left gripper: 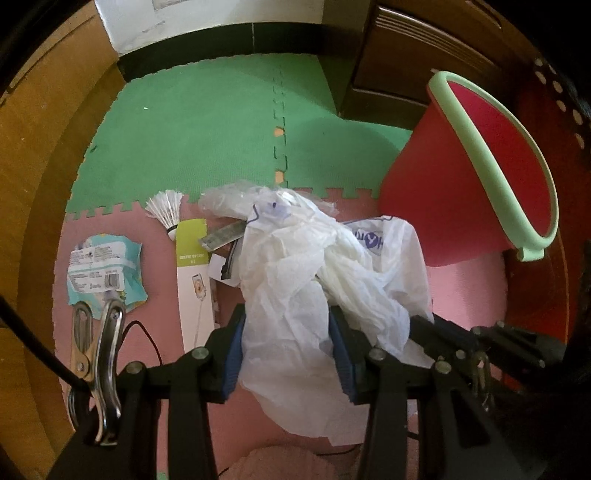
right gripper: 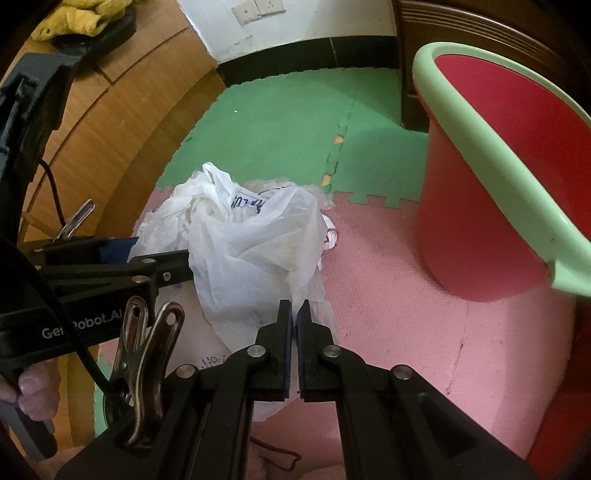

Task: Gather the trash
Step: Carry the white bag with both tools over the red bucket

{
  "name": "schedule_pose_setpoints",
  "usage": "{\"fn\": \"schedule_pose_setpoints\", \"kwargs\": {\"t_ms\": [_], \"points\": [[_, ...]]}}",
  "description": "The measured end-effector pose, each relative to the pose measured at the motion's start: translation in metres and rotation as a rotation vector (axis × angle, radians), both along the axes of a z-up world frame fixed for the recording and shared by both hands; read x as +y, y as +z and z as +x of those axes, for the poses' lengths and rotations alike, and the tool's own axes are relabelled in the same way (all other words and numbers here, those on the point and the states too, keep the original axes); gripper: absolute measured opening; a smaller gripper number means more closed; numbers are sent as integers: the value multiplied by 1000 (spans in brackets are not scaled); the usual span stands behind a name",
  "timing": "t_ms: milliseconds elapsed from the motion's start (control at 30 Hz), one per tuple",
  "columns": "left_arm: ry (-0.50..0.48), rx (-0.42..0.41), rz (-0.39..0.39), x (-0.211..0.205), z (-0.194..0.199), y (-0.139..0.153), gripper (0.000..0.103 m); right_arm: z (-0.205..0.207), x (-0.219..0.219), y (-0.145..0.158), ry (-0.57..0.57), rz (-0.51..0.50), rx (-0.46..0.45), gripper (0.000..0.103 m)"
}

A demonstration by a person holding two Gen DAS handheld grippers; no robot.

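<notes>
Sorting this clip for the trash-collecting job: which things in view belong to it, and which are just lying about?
Job:
- white plastic bags, held in left tongs and right tongs
- red bin
- wipes wrapper
- slim carton

Lying about:
- shuttlecock
- yellow cloth
- wall sockets

One bucket [left gripper: 436, 206], one shuttlecock [left gripper: 166, 206] (feathered), two boxes [left gripper: 194, 280].

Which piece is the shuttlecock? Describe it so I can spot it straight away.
Find the toothed seam where the green mat meets the pink mat, left of the white bags. The shuttlecock lies on the seam, at the top end of the long box. It alone has a fan of white feathers.
</notes>
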State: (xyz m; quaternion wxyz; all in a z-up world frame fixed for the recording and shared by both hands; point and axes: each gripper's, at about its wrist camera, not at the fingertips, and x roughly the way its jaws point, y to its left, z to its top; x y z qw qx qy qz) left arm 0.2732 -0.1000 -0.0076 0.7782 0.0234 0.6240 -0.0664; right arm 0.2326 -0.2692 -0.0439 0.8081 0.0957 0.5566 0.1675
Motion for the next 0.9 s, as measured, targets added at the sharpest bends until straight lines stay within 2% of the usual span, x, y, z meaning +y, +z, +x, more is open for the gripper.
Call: {"fn": "schedule_pose_setpoints", "kwargs": {"t_ms": [233,367,567,900], "points": [[80,-13,47,-22,-4,18,44,3,-22,5,88,49,-21,3],[80,-35,49,-38,1,39,44,4,-38,20,120,58,-42,3],[55,-93,18,-64,18,73,44,14,-70,50,88,72,-81,3],[-94,-141,-51,-118,40,105,44,11,-121,88,-59,68,-125,3]]}}
